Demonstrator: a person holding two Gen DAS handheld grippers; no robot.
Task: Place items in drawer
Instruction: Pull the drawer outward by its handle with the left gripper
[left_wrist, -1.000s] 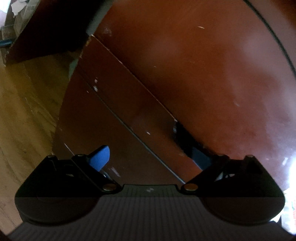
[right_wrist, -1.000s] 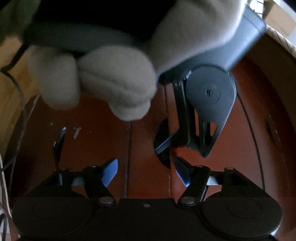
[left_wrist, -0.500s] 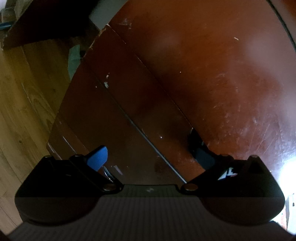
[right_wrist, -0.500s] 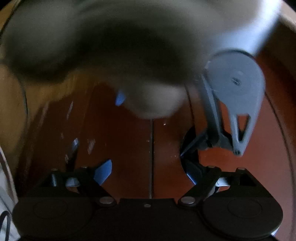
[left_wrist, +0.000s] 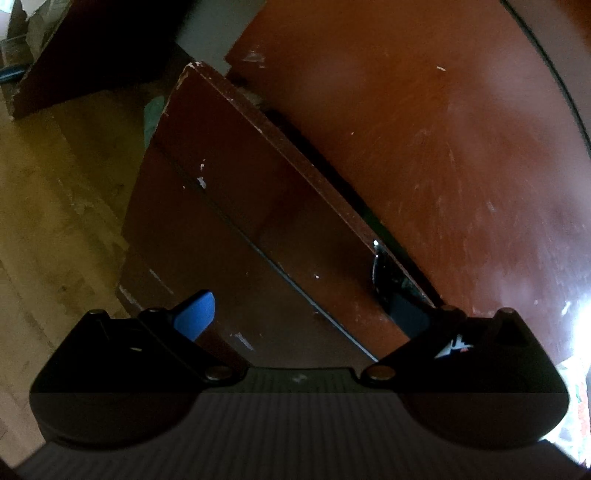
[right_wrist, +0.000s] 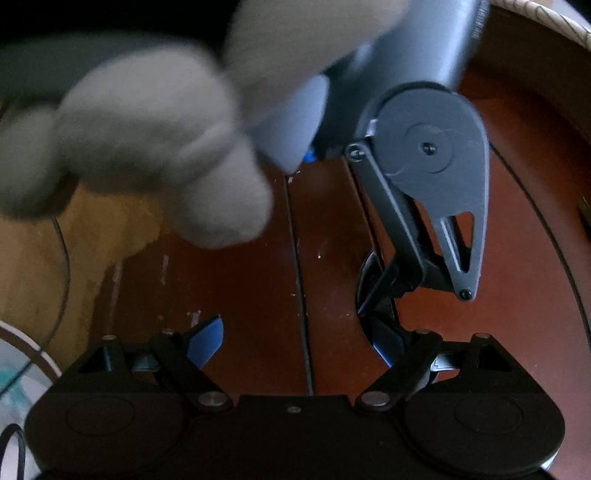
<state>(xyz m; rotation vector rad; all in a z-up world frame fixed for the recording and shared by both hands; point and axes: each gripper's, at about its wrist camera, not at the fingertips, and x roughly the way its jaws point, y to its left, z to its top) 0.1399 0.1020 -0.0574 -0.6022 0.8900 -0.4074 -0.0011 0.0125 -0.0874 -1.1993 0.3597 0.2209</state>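
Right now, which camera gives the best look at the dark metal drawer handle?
The left wrist view: the dark metal drawer handle shows unobstructed on the reddish-brown drawer front. In the right wrist view the left gripper partly covers the handle.

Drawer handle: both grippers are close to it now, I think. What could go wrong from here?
1. The left gripper and the right gripper each have a finger beside the black handle, so they may bump each other.
2. The drawer shows only a narrow gap at its top edge. Both grippers are open, so a finger that hooks the handle may slip off.
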